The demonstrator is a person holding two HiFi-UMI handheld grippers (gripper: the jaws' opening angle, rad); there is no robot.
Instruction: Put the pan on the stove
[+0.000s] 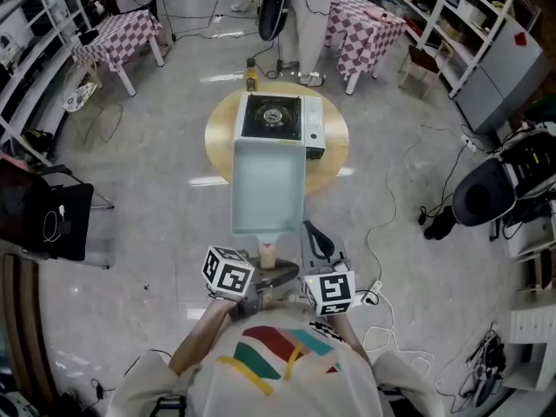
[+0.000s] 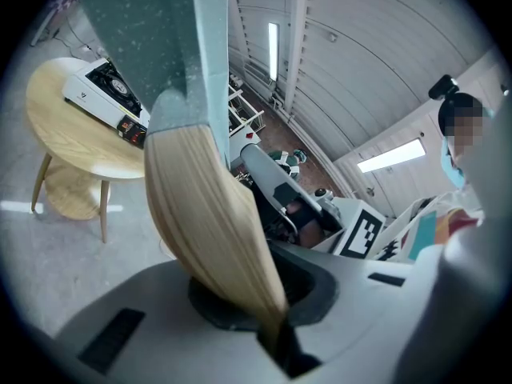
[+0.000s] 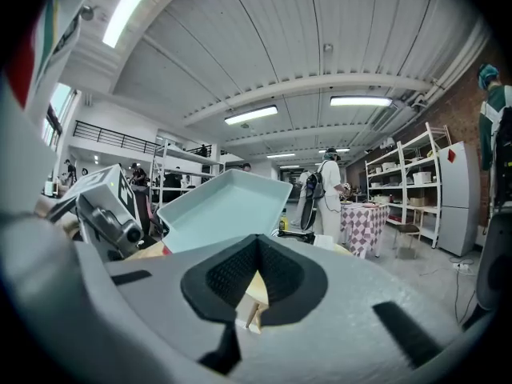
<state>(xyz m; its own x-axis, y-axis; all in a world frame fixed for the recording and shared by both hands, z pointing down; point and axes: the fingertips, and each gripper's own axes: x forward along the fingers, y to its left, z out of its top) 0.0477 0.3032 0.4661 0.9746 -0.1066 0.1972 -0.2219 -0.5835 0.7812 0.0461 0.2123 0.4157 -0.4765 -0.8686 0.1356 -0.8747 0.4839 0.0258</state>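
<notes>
I hold a pale teal rectangular pan [image 1: 268,185] in the air by its wooden handle [image 1: 268,254], in front of the person's chest. My left gripper [image 1: 263,274] is shut on that handle [image 2: 208,214], which runs up to the pan [image 2: 152,30]. A white-and-black portable stove [image 1: 278,120] sits on a round wooden table [image 1: 334,159] just beyond the pan's far edge; the left gripper view shows the stove [image 2: 108,94] at upper left. My right gripper [image 1: 315,240] hangs beside the handle, shut with nothing in it [image 3: 254,294]; the pan [image 3: 224,210] lies to its left.
A bottle [image 1: 251,75] stands on the floor behind the table. Checkered tables [image 1: 117,37] [image 1: 365,29] and a standing person [image 1: 300,7] are farther back. Shelving lines both sides, a black chair [image 1: 482,194] is at right, and cables trail on the floor.
</notes>
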